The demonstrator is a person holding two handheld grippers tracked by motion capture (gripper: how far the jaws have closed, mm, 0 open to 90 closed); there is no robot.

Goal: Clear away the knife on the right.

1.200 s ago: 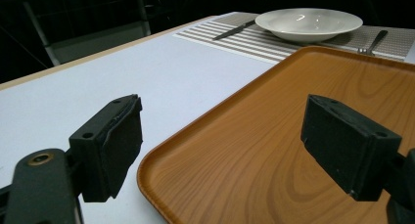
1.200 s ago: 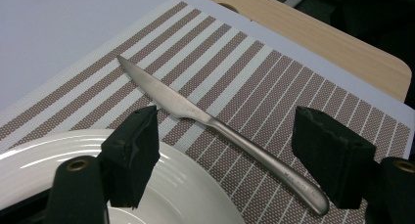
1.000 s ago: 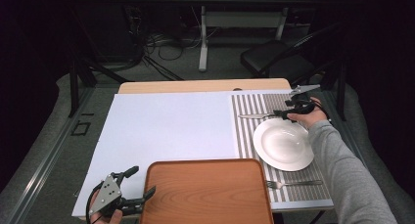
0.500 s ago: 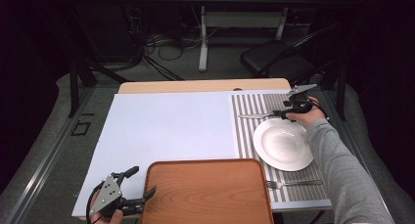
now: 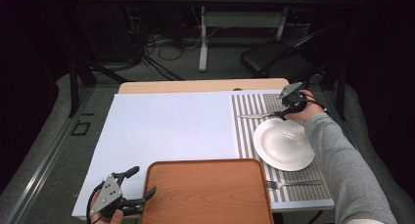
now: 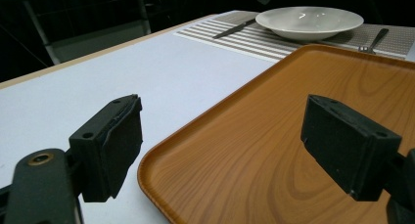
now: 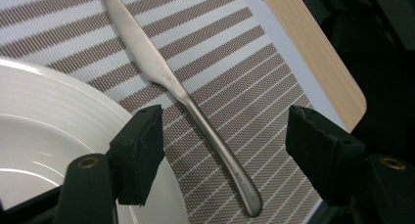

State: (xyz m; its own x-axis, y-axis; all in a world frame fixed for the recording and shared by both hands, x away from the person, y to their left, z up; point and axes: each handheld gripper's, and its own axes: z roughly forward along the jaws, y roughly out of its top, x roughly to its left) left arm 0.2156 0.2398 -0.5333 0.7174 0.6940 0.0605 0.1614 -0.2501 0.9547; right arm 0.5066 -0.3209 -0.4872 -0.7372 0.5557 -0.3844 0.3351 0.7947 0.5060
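Table-setting lot. Right gripper (image 7: 222, 155): jaws spread, poised over the handle of the knife (image 7: 182, 98), one jaw on either side, nothing pinched. The knife lies flat on the striped placemat (image 7: 235, 53) at the far right of the table, just beyond the white plate (image 7: 44, 150). Left gripper (image 6: 240, 150): jaws spread, straddling the near left corner of the wooden tray (image 6: 274, 136), not clamped. A fork (image 5: 293, 184) lies on the mat near the plate's near side. Risks, as judged: the thin, smooth handle may slip or pivot if pinched off-centre; the jaw nearest the plate sits above its rim and could knock it on closing; a flat-lying knife gives little to grip.
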